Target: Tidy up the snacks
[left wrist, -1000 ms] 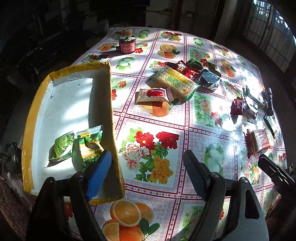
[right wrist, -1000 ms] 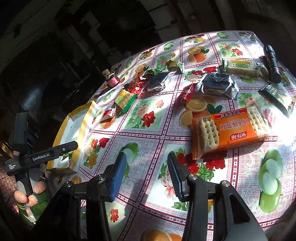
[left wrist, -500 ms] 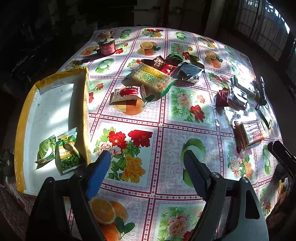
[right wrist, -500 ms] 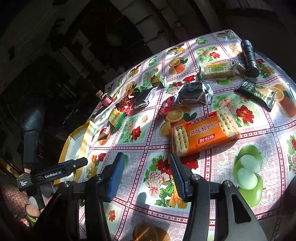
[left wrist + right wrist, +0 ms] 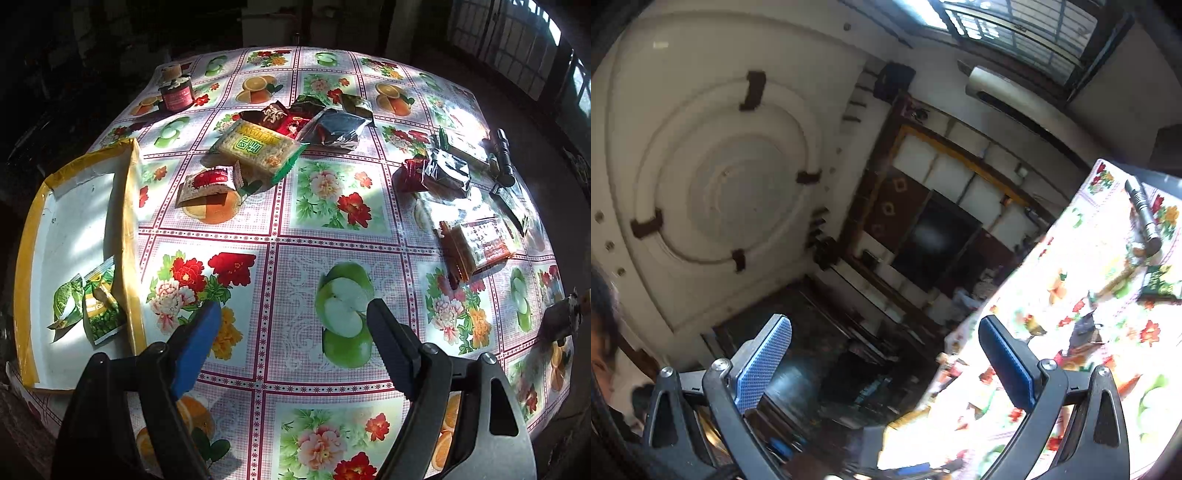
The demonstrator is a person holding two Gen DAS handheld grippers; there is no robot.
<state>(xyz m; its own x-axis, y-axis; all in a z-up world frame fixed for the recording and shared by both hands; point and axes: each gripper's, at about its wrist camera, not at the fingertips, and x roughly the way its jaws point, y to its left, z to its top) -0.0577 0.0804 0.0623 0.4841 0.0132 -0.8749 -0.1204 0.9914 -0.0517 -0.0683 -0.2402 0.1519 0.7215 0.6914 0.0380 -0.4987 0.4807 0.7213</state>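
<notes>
your left tongs [image 5: 293, 325] stand apart with nothing between them, hanging over the flowered worktop [image 5: 332, 236] above a printed green apple. to their left sits the yellow-edged box [image 5: 74, 206], and two green snack packets [image 5: 88, 302] lie in its near corner. ahead of the tongs a green-and-yellow cracker pack [image 5: 258, 149] leans on a small red-labelled pack [image 5: 208, 182], with dark foil packs [image 5: 325, 125] piled just behind it. ahead and to the right lie a silver foil pack [image 5: 447, 171] and an orange cracker pack [image 5: 476, 245]; a red jar [image 5: 177, 94] stands far ahead on the left. your right tongs [image 5: 884, 363] are opening wide and hold nothing, aimed at the room's wall and ceiling, with the worktop's edge tilted to their right and a black torch [image 5: 1143, 214] lying on it.
</notes>
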